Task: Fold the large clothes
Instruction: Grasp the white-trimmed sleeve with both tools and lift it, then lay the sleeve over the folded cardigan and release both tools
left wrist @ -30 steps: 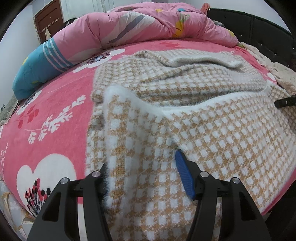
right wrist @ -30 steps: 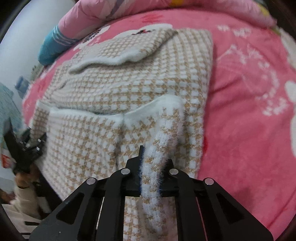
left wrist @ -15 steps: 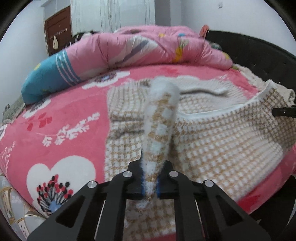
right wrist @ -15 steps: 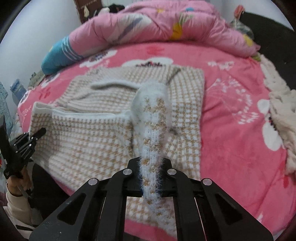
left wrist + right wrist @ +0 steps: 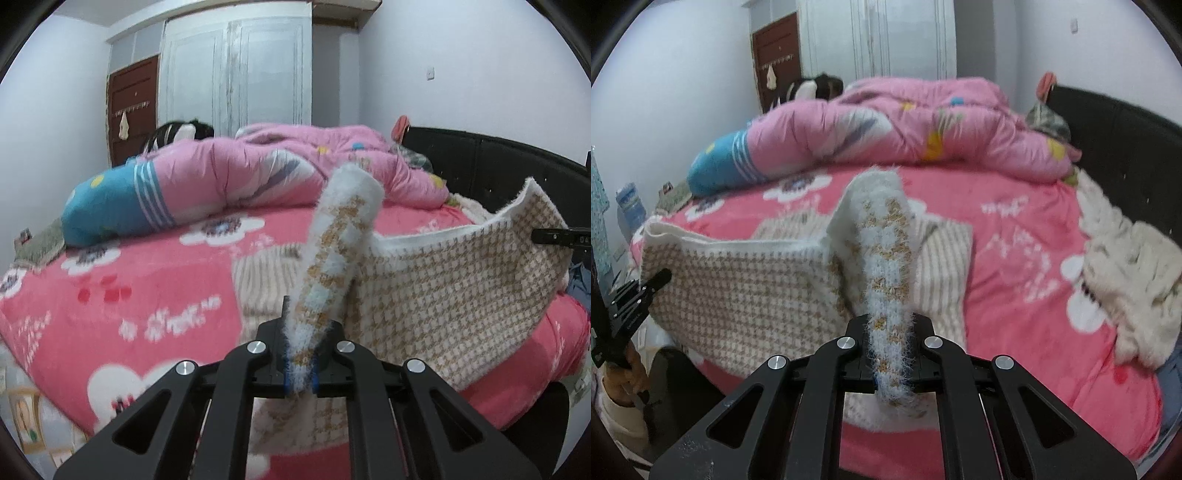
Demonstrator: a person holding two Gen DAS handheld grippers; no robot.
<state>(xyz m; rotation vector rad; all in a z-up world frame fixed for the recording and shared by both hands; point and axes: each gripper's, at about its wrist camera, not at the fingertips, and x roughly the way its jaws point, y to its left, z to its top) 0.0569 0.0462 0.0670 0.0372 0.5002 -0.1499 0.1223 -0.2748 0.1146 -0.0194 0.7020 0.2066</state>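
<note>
Evidently both grippers, left gripper (image 5: 299, 365) and right gripper (image 5: 892, 369), clench the houndstooth sweater's (image 5: 461, 291) hem, lifting it between them off the bed (image 5: 129, 295) for folding.

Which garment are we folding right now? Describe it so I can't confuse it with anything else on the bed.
On the pink floral bedspread, in front of the rolled pink quilt, lies a fuzzy tan-and-white houndstooth knitted sweater. The left gripper and right gripper each pinch a corner. Unlike the shaggy cream throw at the headboard, it is checked.

pink quilt (image 5: 258, 173), black headboard (image 5: 498, 166), wardrobe (image 5: 236, 70)
</note>
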